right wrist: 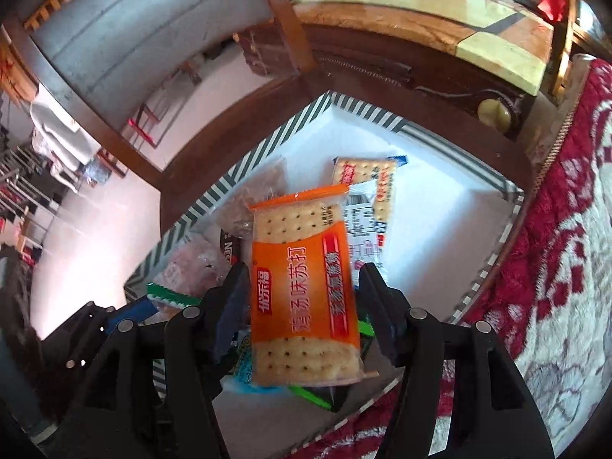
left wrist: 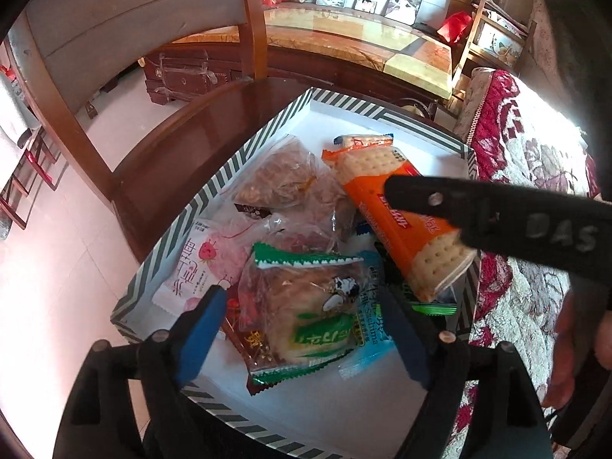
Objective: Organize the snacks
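A striped box [left wrist: 237,160] with a white floor sits on a wooden chair seat and holds several snack packs. My left gripper [left wrist: 300,290] hangs open over a green-edged pastry pack [left wrist: 310,306], its blue pads clear of it. A pink strawberry pack [left wrist: 199,264], clear bags of brown snacks [left wrist: 279,176] and a blue pack [left wrist: 376,329] lie around it. An orange cracker pack [right wrist: 302,287] sits between the fingers of my right gripper [right wrist: 304,267], with a thin gap at each pad. That same orange cracker pack [left wrist: 390,206] rests tilted on the pile under a black finger [left wrist: 497,222].
A smaller cracker pack [right wrist: 363,176] lies at the box's [right wrist: 229,179] far side. The chair seat [left wrist: 183,145] borders the box on the left, a red-and-white floral blanket [left wrist: 535,160] on the right. A wooden table [left wrist: 344,38] stands behind. A hand [left wrist: 573,344] shows at right.
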